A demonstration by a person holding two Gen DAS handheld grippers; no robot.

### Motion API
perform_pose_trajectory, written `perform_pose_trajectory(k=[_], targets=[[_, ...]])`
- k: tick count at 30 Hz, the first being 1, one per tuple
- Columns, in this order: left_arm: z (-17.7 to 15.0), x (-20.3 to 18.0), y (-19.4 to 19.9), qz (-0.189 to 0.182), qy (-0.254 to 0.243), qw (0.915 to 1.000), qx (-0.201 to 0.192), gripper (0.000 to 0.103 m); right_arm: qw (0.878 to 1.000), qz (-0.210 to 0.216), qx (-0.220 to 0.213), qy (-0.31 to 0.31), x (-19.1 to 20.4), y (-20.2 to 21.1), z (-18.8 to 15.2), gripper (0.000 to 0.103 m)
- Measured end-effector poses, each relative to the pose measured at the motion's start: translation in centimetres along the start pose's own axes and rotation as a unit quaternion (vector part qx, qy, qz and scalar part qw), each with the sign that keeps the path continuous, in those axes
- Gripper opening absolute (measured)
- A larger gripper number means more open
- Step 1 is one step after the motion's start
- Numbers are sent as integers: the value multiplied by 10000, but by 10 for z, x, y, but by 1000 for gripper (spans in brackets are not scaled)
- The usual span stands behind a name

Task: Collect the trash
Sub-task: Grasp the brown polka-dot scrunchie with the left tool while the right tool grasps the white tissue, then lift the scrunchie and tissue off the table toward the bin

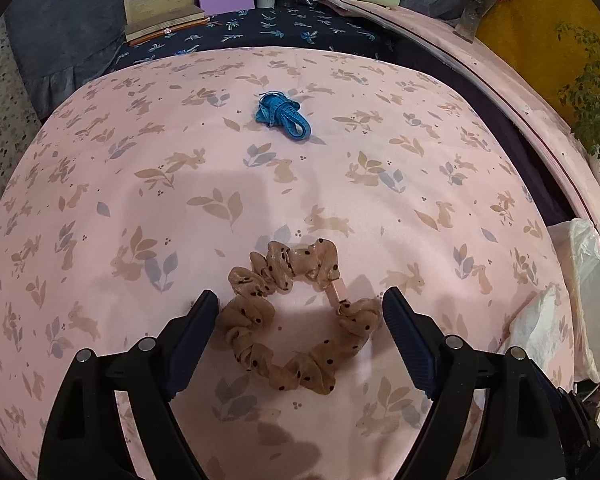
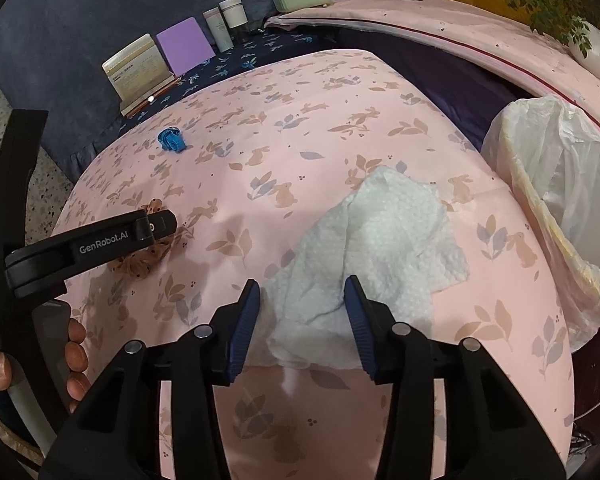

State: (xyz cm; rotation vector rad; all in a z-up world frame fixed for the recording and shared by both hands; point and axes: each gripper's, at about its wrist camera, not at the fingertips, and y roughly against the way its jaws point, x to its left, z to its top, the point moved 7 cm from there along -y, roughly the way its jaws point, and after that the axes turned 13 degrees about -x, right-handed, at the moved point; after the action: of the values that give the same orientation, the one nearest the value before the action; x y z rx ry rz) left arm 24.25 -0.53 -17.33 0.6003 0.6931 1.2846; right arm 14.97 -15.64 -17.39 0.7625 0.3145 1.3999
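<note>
Right wrist: scrunchie (image 2: 142,258) (half hidden)

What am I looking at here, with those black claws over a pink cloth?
No robot: a person holds two hand tools, each with a camera looking along its two fingers. The left gripper view shows its open fingers either side of a tan dotted fabric scrunchie, with a blue coiled strap further off. The right gripper view shows its open fingers straddling a crumpled white paper towel, beside a bin lined with a white plastic bag. All lie on the pink rabbit-print cloth. Nothing is held yet.
</note>
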Motion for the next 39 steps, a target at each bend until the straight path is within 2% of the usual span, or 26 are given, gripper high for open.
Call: perform_pose_trajectory(k=[2, 5, 7, 10, 14, 17, 33, 39], targets=[[1, 0, -3, 4, 26, 10000, -20, 74, 10000, 0, 0, 25, 0, -1, 1, 38], [3, -4, -3, -25, -79, 9999, -92, 53, 10000, 7, 0, 32, 0, -3, 2, 34], [4, -7, -3, -61, -186, 9997, -114, 27, 10000, 22, 0, 13, 0, -3, 3, 31], [5, -8, -2, -204, -128, 9997, -90, 17, 10000, 64, 16, -19, 2, -5, 4, 27], [4, -12, 1, -345, -109, 9993, -68, 16, 9999, 147, 64, 4, 7, -8, 4, 15], [2, -16, 4, -410, -117, 9991, -62, 15, 9998, 192, 71, 12, 11, -7, 3, 12], [-3, -44, 43, -619, -320, 9973, -251, 16, 9993, 337, -166, 63, 22, 24, 12, 11], [-1, -43, 54, -609, -287, 9972, -336, 16, 9989, 362, -270, 126, 25, 33, 19, 11]])
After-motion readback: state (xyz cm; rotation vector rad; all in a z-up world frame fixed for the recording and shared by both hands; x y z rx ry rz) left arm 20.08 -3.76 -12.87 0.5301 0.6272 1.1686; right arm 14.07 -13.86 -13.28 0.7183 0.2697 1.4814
